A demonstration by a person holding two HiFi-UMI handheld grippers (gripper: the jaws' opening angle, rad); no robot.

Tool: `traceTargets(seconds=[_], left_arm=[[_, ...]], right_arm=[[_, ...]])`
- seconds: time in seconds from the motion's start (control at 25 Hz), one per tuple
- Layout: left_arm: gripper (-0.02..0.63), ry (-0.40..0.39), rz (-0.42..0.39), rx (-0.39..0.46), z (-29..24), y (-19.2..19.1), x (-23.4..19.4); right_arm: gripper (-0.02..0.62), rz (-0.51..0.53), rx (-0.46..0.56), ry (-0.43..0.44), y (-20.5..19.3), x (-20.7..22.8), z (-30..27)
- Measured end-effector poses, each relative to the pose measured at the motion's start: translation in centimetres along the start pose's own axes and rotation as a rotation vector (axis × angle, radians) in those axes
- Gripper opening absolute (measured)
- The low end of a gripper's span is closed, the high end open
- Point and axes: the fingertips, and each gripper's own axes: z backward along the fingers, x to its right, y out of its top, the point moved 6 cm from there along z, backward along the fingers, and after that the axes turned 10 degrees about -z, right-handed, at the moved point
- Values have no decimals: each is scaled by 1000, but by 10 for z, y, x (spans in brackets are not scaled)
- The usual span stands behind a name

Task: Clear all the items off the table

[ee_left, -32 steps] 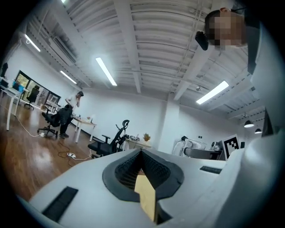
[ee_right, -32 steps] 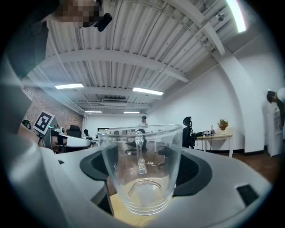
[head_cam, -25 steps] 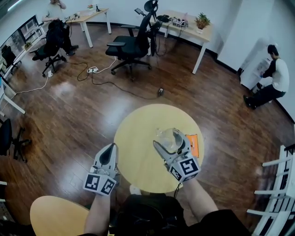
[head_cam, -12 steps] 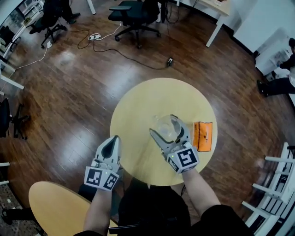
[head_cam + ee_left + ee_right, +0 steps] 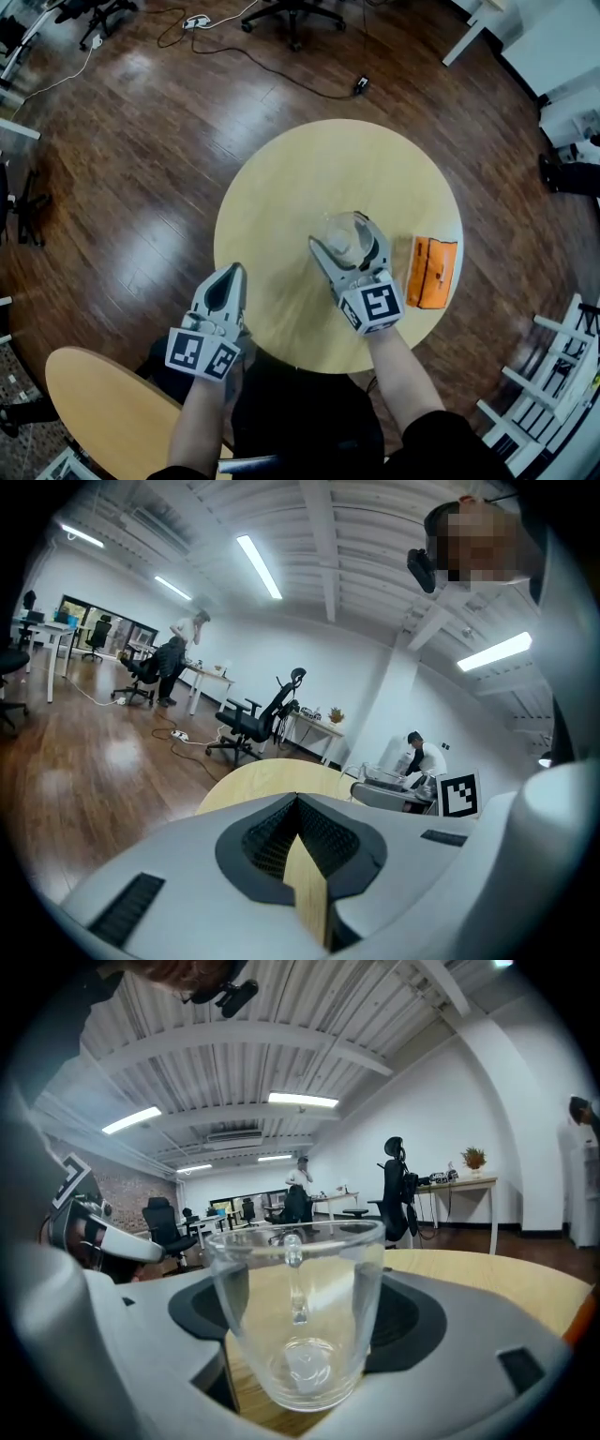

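Glass point(image 5: 345, 234): clear, handled, upright, empty. Sits in the centre of the head view, over the middle of the table point(image 5: 300, 173). Cannot tell whether its base touches the tabletop.

Right gripper point(image 5: 346, 246): jaws set wide, one on each side of the glass, clamped on its wall. In the right gripper view the glass point(image 5: 295, 1283) fills the space between the pads of the right gripper point(image 5: 300, 1314), with its handle on the far side. Marker cube point(image 5: 373, 307) sits at the near end, lower centre of the head view.

Packet point(image 5: 433, 272): flat, orange, lying at the table's right rim, just right of the right gripper and apart from it.

Left gripper point(image 5: 230, 277): lower left of centre in the head view, at the table's near left rim. Jaws together, tips meeting, nothing between them. The left gripper view confirms this: the left gripper point(image 5: 298, 806) has its pads closed to a point, with tabletop point(image 5: 272, 775) visible beyond.

Table: round, light wood, on a dark wood floor point(image 5: 141, 169). A cable point(image 5: 281, 80) runs across the floor at the upper centre.
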Motion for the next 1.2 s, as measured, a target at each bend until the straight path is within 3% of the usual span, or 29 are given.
traceTargets(seconds=[0.52,0.8,1.04,1.2], left_arm=[[-8,20,26,-17,-3,-6,-7],[-8,2,39,-21,-7,-10,-1],[-8,-22,43,-22,-1,-14,6],[-8,-35,40,14,4,-5,6]], right_arm=[[400,21,1,-39,-31,-4,-7],[402,84,-68,-31,-45,-4,-5],[410,71,-90,-38,-48,-2,-7],[479,36,-115,-39,-45,-7,-9]])
